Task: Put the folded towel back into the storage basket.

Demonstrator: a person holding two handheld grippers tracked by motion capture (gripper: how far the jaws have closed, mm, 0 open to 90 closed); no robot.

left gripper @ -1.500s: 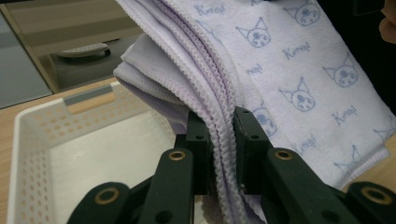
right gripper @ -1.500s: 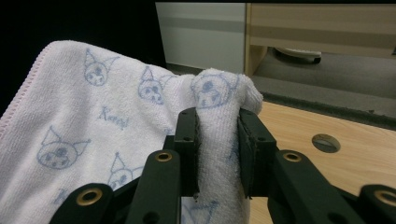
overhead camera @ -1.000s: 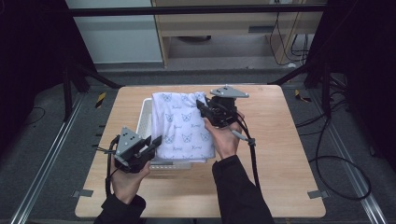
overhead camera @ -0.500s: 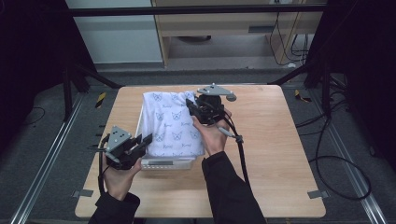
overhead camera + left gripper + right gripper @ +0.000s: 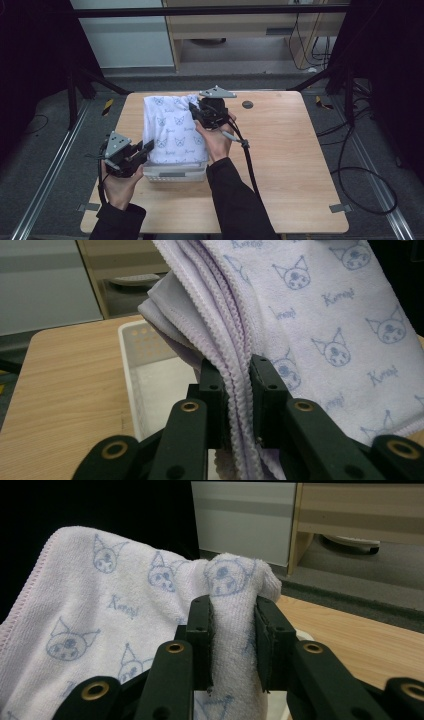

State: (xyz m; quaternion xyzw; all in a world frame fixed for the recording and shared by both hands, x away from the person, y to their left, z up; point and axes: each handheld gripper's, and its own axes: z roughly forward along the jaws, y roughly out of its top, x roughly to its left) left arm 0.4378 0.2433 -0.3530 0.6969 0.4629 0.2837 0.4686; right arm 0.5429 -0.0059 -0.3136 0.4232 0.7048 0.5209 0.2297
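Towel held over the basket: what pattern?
White towel with pale blue cat-like faces and script; clearest in the left gripper view.

The white cloth printed with blue cat faces (image 5: 172, 130) hangs spread over the white perforated plastic basket (image 5: 175, 174), covering its opening from above. In the left gripper view a gap beside the cloth leaves the basket's inner wall (image 5: 131, 370) reachable. The light wooden counter (image 5: 290, 165) lies bare to the right, apart from a small dark round disc (image 5: 247, 104) near its far edge and a black cable (image 5: 248, 165) trailing across.
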